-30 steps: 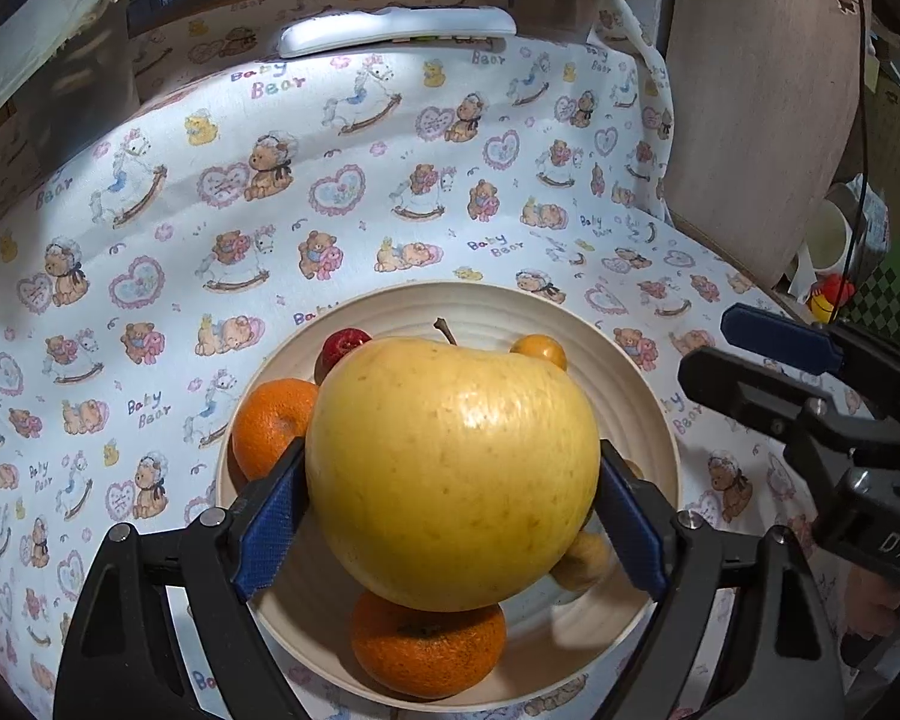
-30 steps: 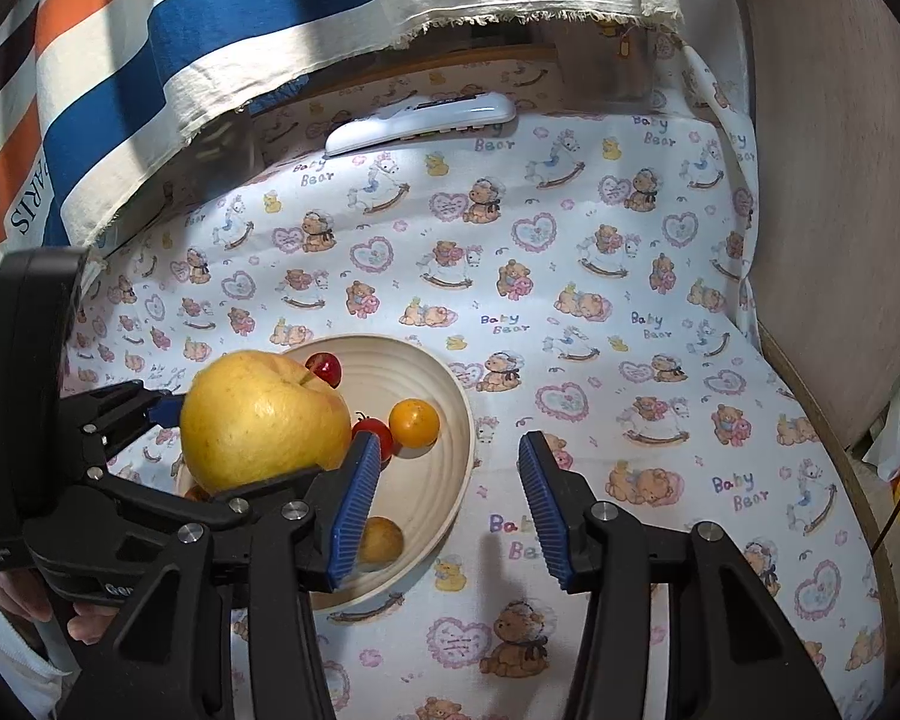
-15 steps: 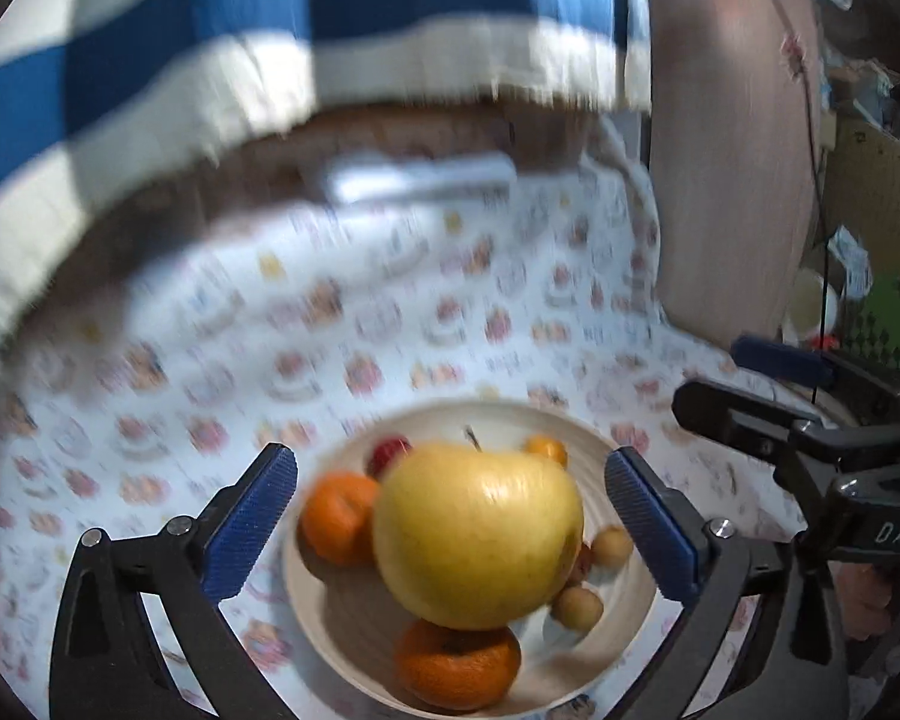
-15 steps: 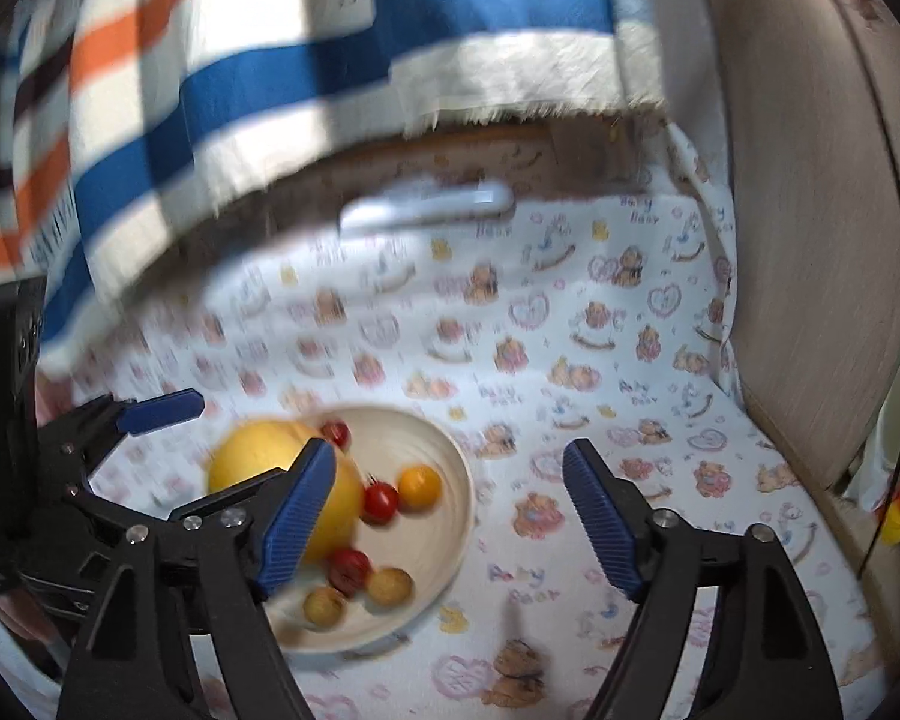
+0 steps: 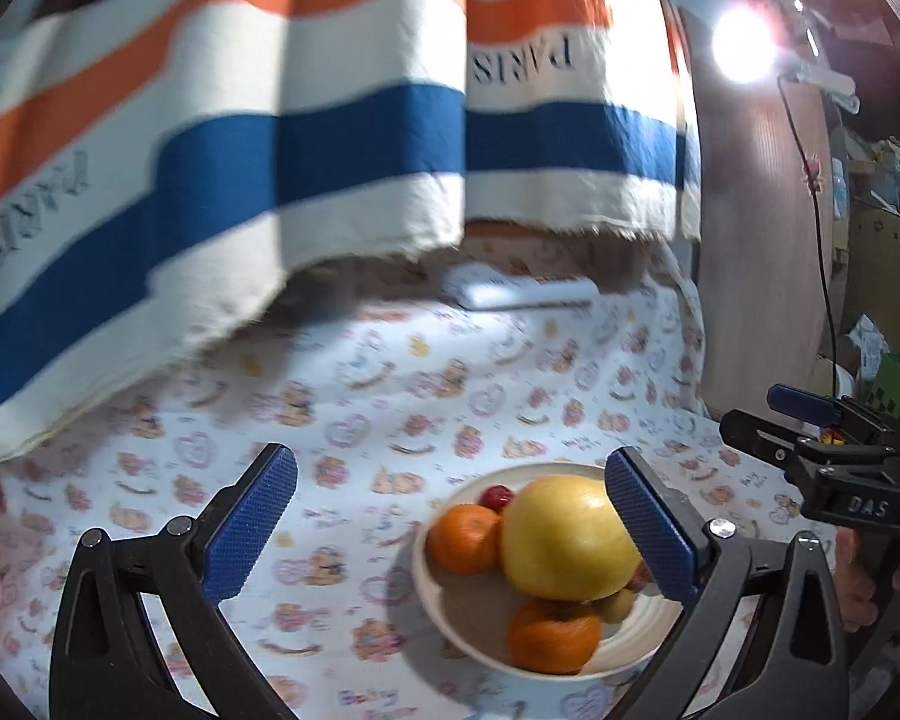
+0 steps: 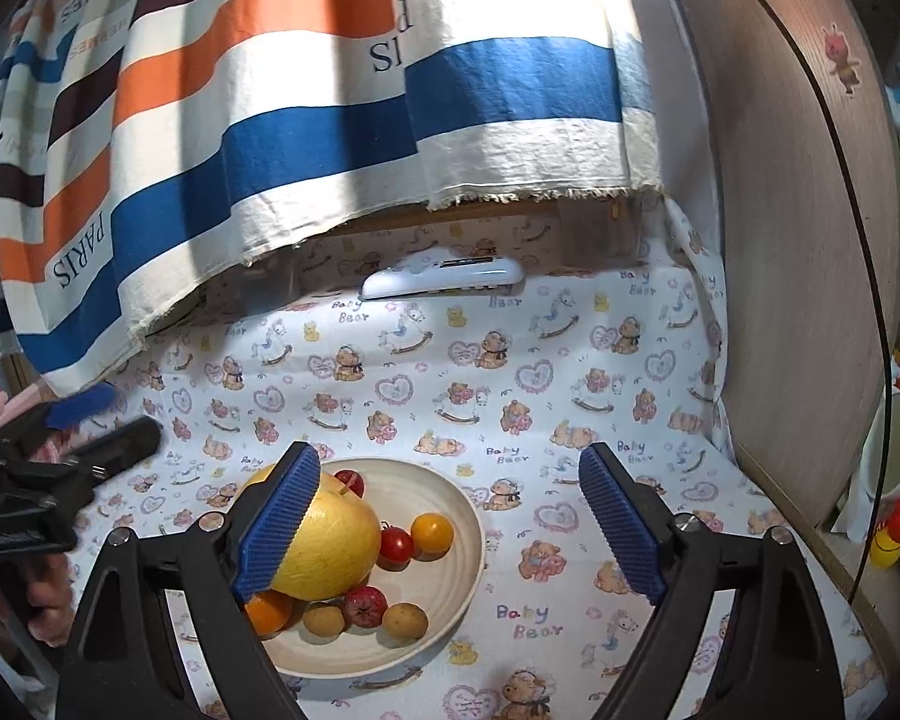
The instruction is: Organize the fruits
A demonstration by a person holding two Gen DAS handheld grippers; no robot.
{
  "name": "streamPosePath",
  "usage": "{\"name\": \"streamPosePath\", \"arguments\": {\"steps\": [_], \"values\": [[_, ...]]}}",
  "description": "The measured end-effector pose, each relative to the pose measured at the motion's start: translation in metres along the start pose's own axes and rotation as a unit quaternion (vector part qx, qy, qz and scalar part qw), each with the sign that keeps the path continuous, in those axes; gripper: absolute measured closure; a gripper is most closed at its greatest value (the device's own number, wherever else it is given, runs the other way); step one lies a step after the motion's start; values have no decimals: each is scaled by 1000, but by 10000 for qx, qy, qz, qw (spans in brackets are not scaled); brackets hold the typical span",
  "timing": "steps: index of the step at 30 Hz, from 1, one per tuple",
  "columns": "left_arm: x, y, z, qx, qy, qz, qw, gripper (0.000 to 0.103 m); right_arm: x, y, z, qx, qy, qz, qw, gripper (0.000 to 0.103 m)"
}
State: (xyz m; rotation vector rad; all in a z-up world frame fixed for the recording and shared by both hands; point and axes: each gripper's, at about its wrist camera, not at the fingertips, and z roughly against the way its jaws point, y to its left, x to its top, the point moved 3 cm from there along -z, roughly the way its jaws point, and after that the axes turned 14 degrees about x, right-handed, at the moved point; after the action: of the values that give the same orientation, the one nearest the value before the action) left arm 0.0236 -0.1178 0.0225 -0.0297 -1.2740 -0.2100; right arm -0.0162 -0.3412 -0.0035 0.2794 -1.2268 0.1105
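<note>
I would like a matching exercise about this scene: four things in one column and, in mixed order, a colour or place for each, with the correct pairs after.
Things:
1. large fruit
2. plate
3. remote control
4. striped cloth

Descriptions:
A. white, lying at the far edge of the table
B. hanging above the table, blue, orange and white
C. cream, holding all the fruit
D. yellow, the biggest thing on the plate

Pairs: 1-D, 2-C, 3-A, 4-B

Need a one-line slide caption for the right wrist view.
Right gripper opening, empty, above a cream plate holding a large yellow fruit.
</note>
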Motion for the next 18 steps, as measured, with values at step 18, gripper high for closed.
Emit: {"name": "streamPosePath", "arguments": {"steps": [18], "values": [[-31, 31, 33, 707, -969, 507, 9915, 1, -16, 28, -5, -87, -297, 605, 9977, 1]]}}
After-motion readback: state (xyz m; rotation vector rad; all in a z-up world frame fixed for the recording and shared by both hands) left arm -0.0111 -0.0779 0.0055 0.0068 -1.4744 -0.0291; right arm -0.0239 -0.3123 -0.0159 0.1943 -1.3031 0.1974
